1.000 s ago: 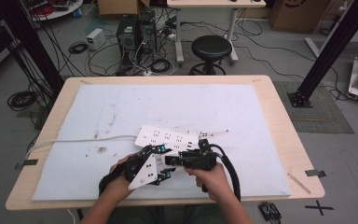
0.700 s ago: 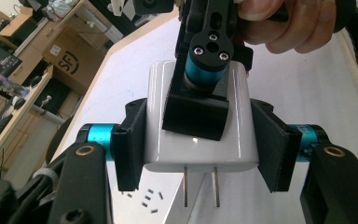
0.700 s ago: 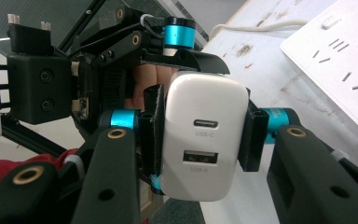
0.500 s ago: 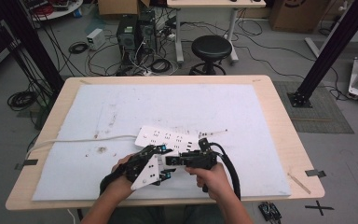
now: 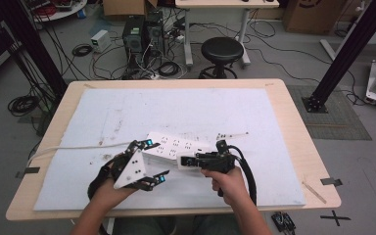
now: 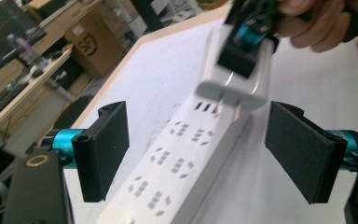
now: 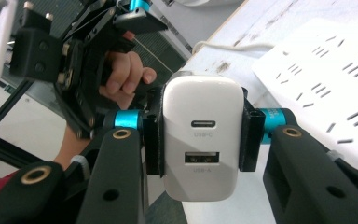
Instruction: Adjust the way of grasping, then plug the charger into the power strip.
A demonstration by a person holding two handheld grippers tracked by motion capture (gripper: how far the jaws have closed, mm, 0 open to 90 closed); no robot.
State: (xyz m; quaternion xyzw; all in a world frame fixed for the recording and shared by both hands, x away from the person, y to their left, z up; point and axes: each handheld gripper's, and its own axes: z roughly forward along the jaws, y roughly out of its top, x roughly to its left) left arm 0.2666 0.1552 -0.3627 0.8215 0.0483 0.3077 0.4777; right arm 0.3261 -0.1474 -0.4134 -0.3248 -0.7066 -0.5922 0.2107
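Note:
A white power strip (image 5: pixel 176 146) lies on the blue-white mat (image 5: pixel 235 112), its cord running off to the left. My right gripper (image 5: pixel 187 160) is shut on a white USB charger (image 7: pixel 201 140), held by its sides just over the near end of the strip (image 6: pixel 177 158), prongs (image 6: pixel 221 108) pointing down at the sockets. My left gripper (image 5: pixel 155 160) stands open, its pads (image 6: pixel 103 149) on either side of the strip, touching nothing. In the right gripper view the strip (image 7: pixel 326 79) lies at the right and the left gripper (image 7: pixel 70 51) at the upper left.
The wooden table's edge (image 5: pixel 298 147) frames the mat. Beyond the table stand a black stool (image 5: pixel 221 49), computer towers (image 5: pixel 142 34) and tangled floor cables. A black post (image 5: pixel 345 54) rises at the right.
The hands have shifted only slightly; the right gripper with the charger has edged a little toward the strip's near end. The left gripper stays open.

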